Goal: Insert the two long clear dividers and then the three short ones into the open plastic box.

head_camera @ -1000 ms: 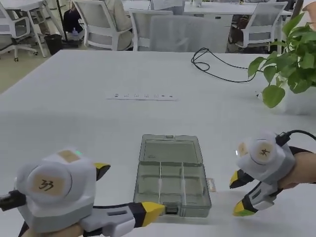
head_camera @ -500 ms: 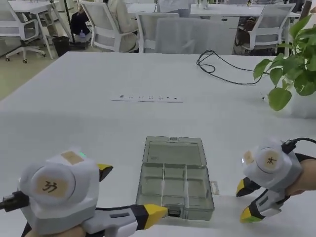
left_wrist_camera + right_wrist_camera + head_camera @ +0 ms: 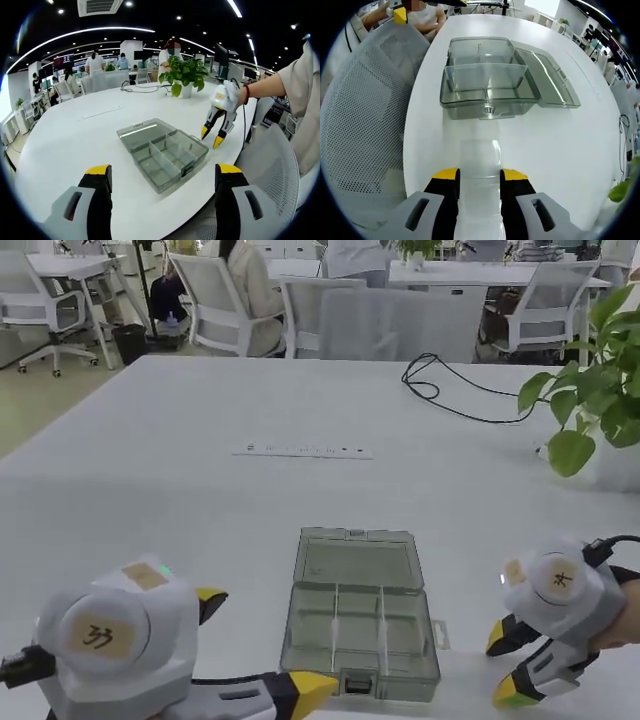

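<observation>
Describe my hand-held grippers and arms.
The left hand-held gripper has a rounded grey housing, a tan sticker marked 33, a green light, a black cable and black jaws with yellow tips. The right hand-held gripper matches, differently labelled. Its arm wears a red bracelet and beige sleeve.
</observation>
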Tool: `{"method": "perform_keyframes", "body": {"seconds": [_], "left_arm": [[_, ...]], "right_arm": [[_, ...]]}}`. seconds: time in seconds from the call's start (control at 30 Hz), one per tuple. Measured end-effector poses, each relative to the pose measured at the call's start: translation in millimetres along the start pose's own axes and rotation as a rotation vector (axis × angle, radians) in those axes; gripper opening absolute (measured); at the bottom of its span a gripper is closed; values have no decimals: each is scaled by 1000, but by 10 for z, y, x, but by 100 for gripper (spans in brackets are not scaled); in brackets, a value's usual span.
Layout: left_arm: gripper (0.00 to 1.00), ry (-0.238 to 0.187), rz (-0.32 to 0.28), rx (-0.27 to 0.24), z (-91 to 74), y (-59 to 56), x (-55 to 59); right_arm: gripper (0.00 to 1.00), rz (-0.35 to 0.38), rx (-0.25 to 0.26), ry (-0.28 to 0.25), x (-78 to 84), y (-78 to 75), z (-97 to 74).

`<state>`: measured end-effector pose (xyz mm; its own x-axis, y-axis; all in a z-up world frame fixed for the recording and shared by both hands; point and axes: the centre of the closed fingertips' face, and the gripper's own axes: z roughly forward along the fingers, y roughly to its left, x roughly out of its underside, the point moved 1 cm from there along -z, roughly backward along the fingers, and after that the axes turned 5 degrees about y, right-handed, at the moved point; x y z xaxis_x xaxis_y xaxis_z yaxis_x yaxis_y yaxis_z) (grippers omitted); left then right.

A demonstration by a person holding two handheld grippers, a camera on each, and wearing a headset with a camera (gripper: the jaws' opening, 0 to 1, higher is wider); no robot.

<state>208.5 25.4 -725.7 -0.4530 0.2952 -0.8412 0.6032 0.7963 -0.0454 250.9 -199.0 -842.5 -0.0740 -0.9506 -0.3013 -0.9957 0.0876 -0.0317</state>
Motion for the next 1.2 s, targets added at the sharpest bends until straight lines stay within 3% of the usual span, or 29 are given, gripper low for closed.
{"method": "perform_keyframes", "body": {"seconds": [0.2,0.37,0.5,0.8,0.83,1.07,1.2], "left_arm": [[85,-10,-1,7,-14,-7,-37],[85,-14,-1,9,-26,-10,-50],[84,-22,-6,18,-37,-18,-66],[76,-62,-57,52,-41,-62,-116],[75,-64,-62,58,-41,-71,-120],[67,-119,-70,84,-33,-125,-217],[62,-128,-123,132,-1,-192,-240]], "right_arm": [[32,2,41,-5,5,-18,-18],[32,11,112,-3,35,-88,-84],[32,18,185,-36,-20,-145,-205],[32,-21,368,-90,-287,-236,-592],[32,-47,408,-90,-336,-259,-664],[32,-78,455,-166,-638,-136,-862],[32,-103,468,-213,-803,-44,-905]]}}
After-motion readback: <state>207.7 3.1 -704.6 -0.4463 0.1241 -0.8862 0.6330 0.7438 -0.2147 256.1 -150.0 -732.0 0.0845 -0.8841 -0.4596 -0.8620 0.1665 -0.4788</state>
